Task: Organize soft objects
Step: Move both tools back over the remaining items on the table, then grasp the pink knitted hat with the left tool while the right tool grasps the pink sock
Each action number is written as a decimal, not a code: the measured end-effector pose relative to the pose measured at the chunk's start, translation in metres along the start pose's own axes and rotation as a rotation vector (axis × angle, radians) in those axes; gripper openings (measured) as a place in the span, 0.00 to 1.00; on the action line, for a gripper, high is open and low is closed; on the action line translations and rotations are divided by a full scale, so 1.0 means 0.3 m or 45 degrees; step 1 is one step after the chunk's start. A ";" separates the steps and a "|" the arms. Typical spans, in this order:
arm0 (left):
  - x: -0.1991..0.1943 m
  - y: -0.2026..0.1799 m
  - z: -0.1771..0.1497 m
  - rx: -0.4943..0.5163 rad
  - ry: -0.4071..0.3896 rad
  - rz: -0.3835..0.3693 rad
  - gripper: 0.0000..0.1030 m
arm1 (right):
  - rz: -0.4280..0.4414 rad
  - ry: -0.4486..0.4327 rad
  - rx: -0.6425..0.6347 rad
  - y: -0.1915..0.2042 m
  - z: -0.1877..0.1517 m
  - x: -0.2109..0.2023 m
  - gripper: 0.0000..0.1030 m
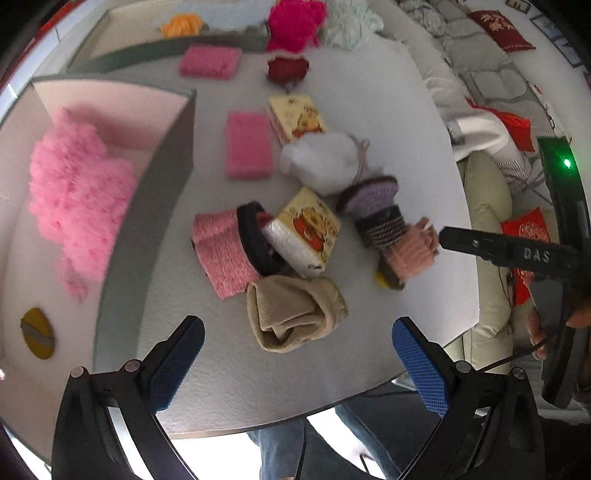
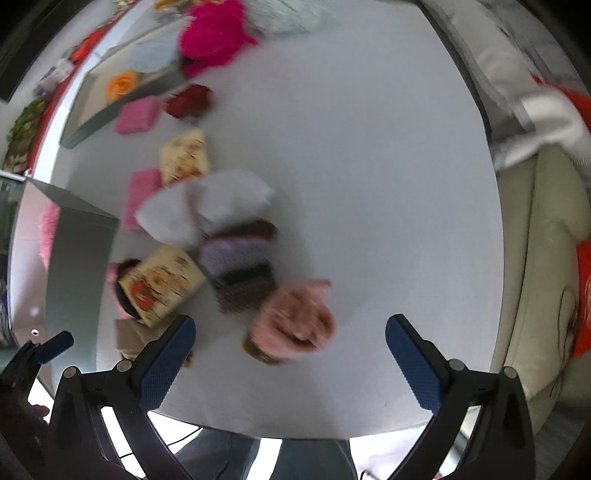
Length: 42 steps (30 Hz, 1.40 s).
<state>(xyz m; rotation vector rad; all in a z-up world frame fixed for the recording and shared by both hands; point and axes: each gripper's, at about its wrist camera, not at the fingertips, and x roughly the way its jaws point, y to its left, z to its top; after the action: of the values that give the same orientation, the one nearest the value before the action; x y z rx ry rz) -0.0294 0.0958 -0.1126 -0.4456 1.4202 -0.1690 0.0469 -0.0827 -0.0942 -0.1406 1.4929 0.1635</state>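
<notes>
Left gripper (image 1: 297,350) above beige sock (image 1: 295,314)

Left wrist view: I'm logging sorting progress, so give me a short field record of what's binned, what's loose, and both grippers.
left gripper: open, empty, above the beige folded cloth
right gripper: open, empty, over the pink knitted piece
near bin: holds a fluffy pink item and a yellow oval piece
far bin: holds an orange item
loose on table: two pink sponges, two printed packets, white plush, knitted pieces
</notes>
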 end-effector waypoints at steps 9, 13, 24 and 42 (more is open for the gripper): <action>0.059 -0.024 0.004 0.069 0.038 0.115 0.99 | 0.003 0.076 0.050 -0.085 -0.096 0.080 1.00; 0.069 0.000 0.036 0.059 0.034 0.165 0.99 | 0.018 0.097 0.035 -0.089 -0.125 0.112 1.00; 0.113 0.091 0.130 -0.131 0.020 0.311 0.99 | 0.091 0.132 0.022 -0.039 -0.097 0.178 1.00; 0.315 0.076 0.159 -0.242 0.123 0.482 0.99 | 0.087 0.185 0.066 -0.064 -0.134 0.305 1.00</action>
<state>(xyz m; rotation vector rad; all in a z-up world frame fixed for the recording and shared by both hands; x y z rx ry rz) 0.0284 0.0907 -0.2040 -0.3187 1.5959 0.2553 0.0178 -0.1073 -0.1885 -0.0610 1.6461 0.1720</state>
